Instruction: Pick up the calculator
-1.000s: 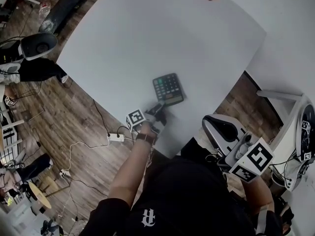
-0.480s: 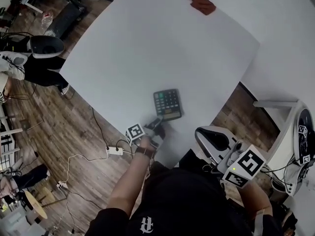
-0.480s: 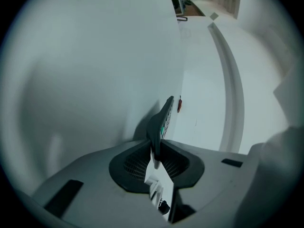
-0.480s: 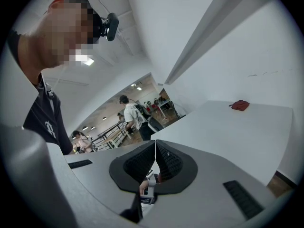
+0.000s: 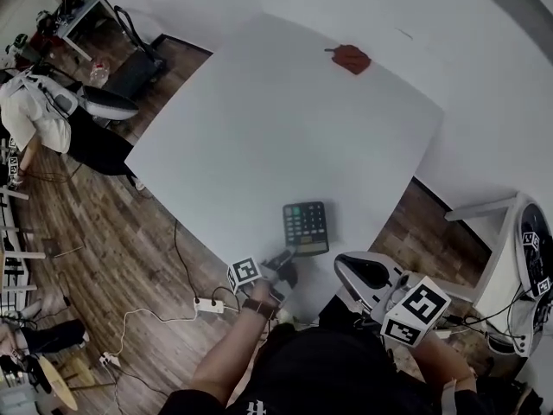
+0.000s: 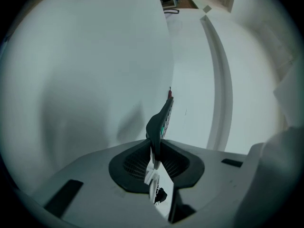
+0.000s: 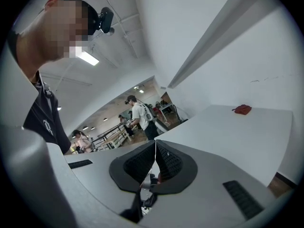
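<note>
- Head view: high, steeply down over the tabletop (image 5: 259, 119).
- The left claw (image 6: 159, 147) view skims that tabletop closely.
- The right claw (image 7: 155, 151) view looks across it from beside.

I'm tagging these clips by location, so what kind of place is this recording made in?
Probably an open-plan lab or office workspace: a large white table stands on a wooden floor, a power strip lies on that floor, and other people stand in the background.
</note>
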